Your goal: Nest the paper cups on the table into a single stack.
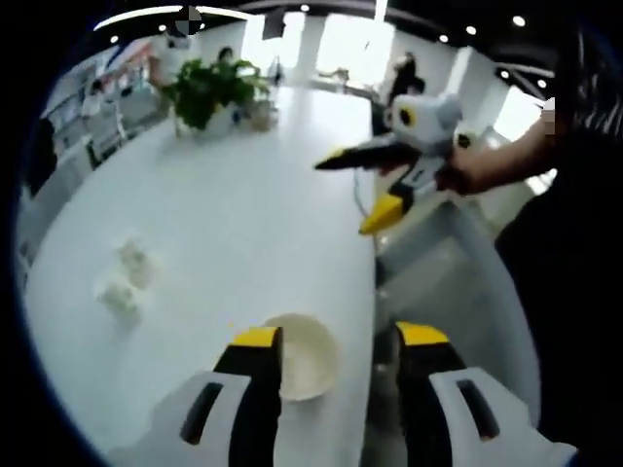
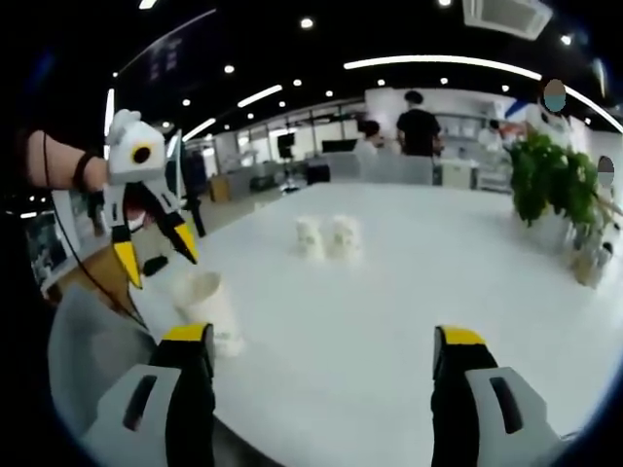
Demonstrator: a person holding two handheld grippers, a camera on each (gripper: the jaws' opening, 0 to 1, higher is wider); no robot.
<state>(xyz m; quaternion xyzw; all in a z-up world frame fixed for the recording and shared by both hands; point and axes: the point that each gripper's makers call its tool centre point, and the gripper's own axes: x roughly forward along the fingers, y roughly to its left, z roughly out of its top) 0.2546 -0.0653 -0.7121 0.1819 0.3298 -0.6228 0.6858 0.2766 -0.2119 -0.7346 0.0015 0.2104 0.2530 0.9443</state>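
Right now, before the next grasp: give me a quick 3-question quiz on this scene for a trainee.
1. True or false: the right gripper has its jaws shut on a cup.
2. How many paper cups stand on the table? A) two B) three C) five
3. Fill in: near one end of the table stands a potted ____.

Key
1. False: its jaws are open, with nothing between them.
2. B: a single cup by the left gripper, plus a pair standing side by side farther off.
3. plant.
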